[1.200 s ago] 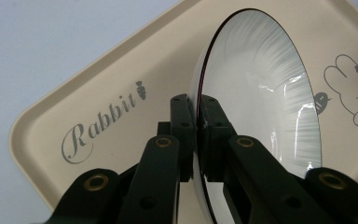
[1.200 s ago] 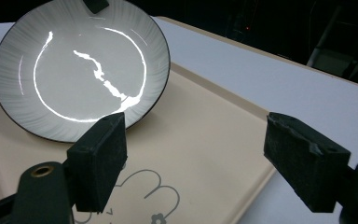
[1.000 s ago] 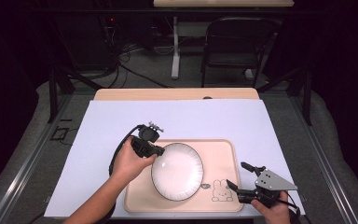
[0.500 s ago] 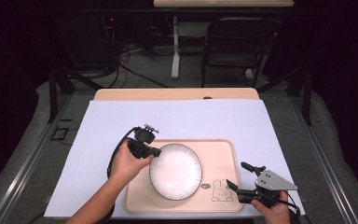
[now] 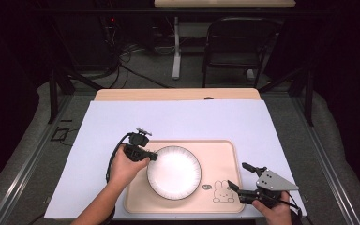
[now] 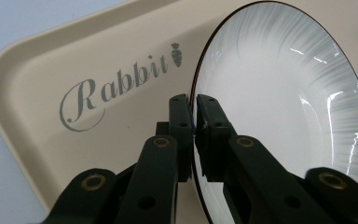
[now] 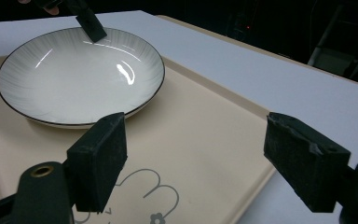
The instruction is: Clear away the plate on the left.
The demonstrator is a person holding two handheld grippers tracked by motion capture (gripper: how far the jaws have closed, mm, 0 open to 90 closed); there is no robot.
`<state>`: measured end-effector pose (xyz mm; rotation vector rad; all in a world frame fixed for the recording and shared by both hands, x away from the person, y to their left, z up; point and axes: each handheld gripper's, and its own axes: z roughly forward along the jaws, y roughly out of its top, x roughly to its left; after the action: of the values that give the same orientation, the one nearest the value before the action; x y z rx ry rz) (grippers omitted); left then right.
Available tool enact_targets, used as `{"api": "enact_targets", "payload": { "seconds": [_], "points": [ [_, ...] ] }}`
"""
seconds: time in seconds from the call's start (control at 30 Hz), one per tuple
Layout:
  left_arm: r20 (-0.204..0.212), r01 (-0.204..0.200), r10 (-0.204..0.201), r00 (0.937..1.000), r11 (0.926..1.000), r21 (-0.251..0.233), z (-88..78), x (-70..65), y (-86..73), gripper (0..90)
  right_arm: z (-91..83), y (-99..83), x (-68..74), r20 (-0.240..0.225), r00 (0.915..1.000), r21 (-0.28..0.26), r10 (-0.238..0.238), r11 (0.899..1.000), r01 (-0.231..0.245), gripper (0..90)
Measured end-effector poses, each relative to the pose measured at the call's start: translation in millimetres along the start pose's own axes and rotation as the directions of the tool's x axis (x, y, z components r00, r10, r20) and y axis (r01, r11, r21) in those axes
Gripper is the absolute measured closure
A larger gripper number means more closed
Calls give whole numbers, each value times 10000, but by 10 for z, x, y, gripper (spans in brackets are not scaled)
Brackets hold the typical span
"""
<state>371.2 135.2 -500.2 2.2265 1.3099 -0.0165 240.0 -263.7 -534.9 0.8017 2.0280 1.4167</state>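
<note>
On tray (image 5: pixel 225 157), left gripper (image 6: pixel 193 116) pinched plate (image 5: pixel 174 172) rim — best lowered flat, then released; right gripper (image 7: pixel 193 158) spread, idle.

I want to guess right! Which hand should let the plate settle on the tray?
Left, probably. The left hand-held gripper is already shut on the plate rim, over the tray. The right hand-held gripper waits open at the tray's corner, apart from the plate.

Plate (image 5: pixel 174 172) sitting on the tray (image 5: pixel 225 154)

White and shallow, with a thin dark rim and fine grey streaks, it is lying flat toward the beige tray's left side.
</note>
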Motion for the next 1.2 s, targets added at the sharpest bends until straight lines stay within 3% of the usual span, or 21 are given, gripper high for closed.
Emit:
{"api": "enact_targets", "payload": {
  "seconds": [0.77,1.0,1.2],
  "points": [
    [-344,238,-227,9991,9992,311,180,94,-76,820,1,5,5,-22,10000,11,-24,10000,24,208],
    [-620,56,-34,9981,9993,358,184,67,-61,807,2,6,4,-24,10000,2,-37,10000,37,208],
    [-777,-21,29,9970,9999,100,150,47,-51,706,4,6,4,-28,10000,12,-28,10000,28,208]
  ]
}}
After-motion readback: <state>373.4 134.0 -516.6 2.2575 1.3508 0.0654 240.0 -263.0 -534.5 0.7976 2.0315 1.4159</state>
